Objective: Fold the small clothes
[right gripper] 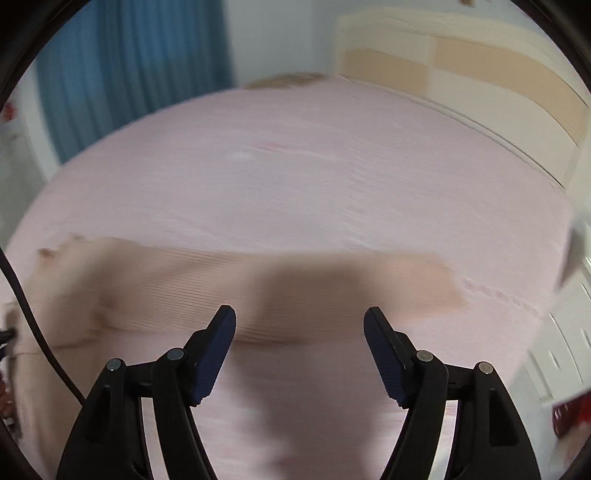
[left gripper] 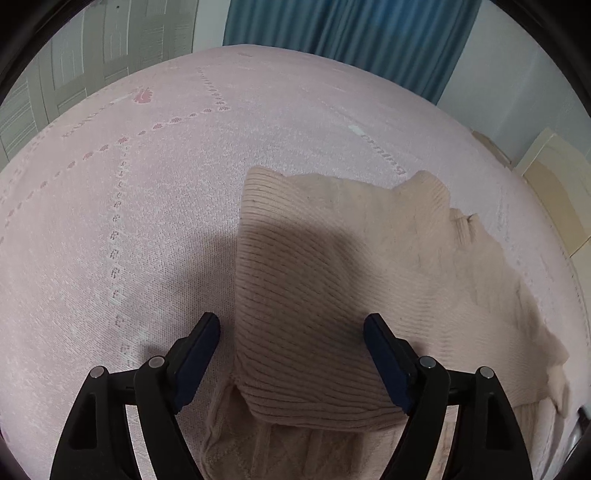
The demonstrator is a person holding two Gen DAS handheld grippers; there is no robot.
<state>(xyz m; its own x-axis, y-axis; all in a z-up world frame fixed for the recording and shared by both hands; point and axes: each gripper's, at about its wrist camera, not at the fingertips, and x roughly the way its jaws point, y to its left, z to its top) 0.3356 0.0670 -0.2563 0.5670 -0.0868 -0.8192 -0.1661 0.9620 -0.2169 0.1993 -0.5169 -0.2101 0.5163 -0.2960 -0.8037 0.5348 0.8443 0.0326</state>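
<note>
My left gripper (left gripper: 291,325) tilts steeply down over the bed, its fingers (left gripper: 201,354) spread wide apart. Between them lies the ribbed fold of a beige knitted sweater (left gripper: 332,266), but neither pad presses on it; the left pad hangs over the pink bedspread (left gripper: 129,221) just beside the sweater's straight folded edge, the right pad over the knit itself. The sweater lies on the bedspread, folded over, running away from me towards the right, with a cable-patterned layer showing beneath the ribbed fold at the bottom of the view. My own shadow darkens the middle of the fold.

My right gripper (right gripper: 300,325) also points downward, fingers (right gripper: 214,354) parted with nothing between them but bare bedspread (right gripper: 314,166). The sweater (right gripper: 184,288) sits ahead of those fingertips as a beige band lying crosswise, not touching the pads.

The right wrist view is smeared with motion blur, so the sweater's texture, its edges and the bedspread's pattern cannot be made out there. A dark cable (right gripper: 33,314) crosses its left margin. At the lower left and lower right edges are small dark and red shapes I cannot identify. In the left wrist view the sweater's near and right ends are cut off by the frame. Blue curtains (left gripper: 351,33) hang behind the bed.
</note>
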